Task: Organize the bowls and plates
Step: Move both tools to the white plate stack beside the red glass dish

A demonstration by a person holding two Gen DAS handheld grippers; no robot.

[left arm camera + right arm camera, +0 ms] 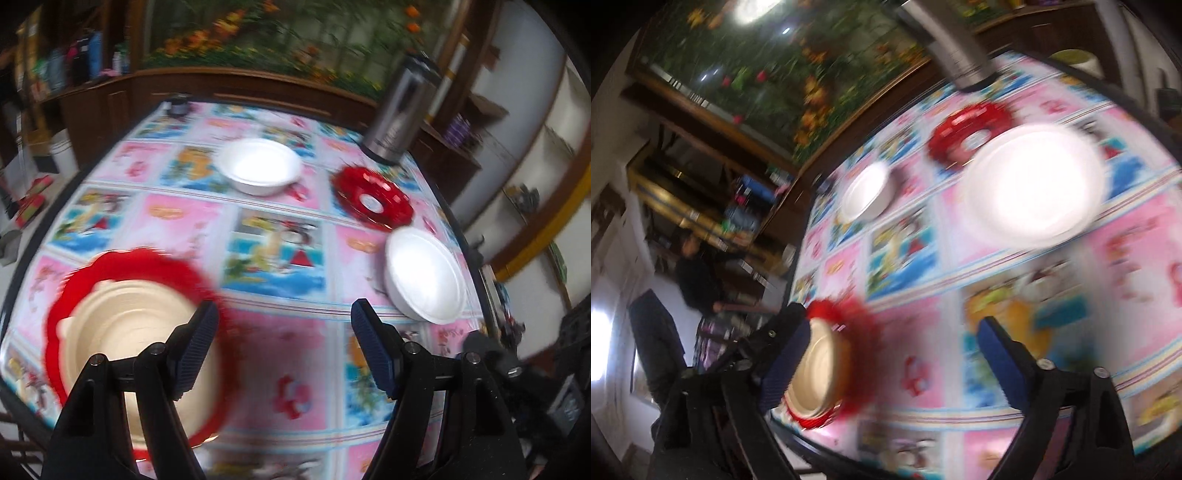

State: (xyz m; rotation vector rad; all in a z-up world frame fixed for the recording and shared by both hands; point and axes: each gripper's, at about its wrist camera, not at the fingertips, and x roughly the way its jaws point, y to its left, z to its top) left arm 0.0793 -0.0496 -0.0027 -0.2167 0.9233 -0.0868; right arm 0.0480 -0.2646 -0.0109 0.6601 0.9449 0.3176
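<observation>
A beige bowl (144, 332) sits on a red scalloped plate (122, 269) at the near left of the table. A white foam bowl (258, 164) stands far centre, another white foam bowl (424, 275) at the right, and a red plate (373, 199) behind it. My left gripper (284, 347) is open and empty, above the table just right of the beige bowl. My right gripper (890, 362) is open and empty; the beige bowl on its red plate (820, 373) lies by its left finger, the white bowls (1034, 184) (866, 192) and red plate (967, 129) beyond.
A steel thermos (399, 114) stands at the table's far right edge, also in the right wrist view (953, 44). A small dark jar (179, 105) is at the far left edge. Wooden cabinets ring the table (280, 369). A person (698, 273) stands left.
</observation>
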